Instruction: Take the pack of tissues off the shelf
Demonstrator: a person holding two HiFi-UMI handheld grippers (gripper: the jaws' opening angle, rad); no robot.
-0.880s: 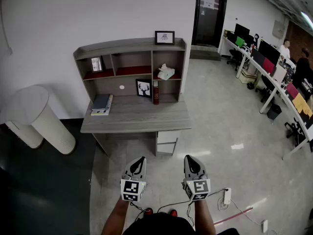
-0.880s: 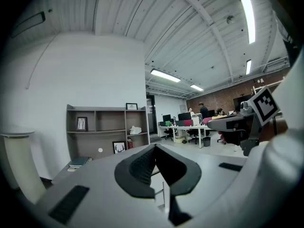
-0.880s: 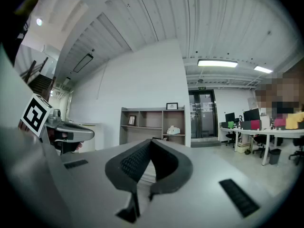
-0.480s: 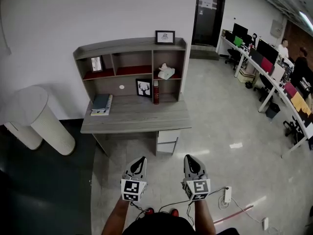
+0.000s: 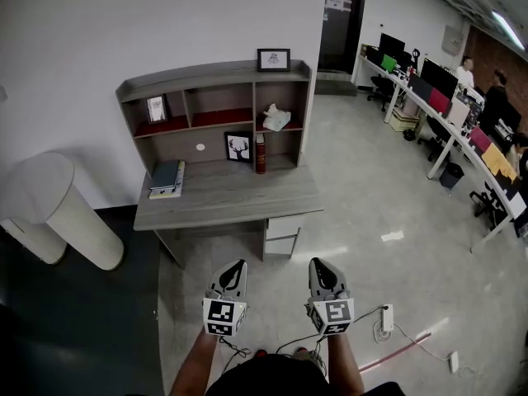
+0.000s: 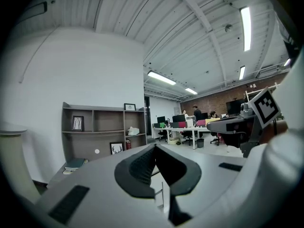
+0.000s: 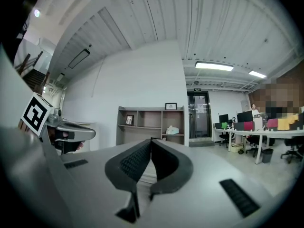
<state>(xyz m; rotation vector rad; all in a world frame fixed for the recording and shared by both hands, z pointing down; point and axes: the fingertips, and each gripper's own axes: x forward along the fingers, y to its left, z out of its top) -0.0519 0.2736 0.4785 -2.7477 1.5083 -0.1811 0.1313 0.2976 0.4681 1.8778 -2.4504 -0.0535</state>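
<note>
Grey left tool (image 5: 239, 265), right tool (image 5: 316, 263): jaws together, nothing held.

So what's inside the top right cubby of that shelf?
Only the pack of tissues shows in that cubby of the shelf. The spot right behind it is covered, so anything small there can't be seen.

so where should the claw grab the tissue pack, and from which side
Probably grip the tissue pack across its low body, not the loose tuft on top. Come in level from the open front: the shelf walls it in beside and above.
</note>
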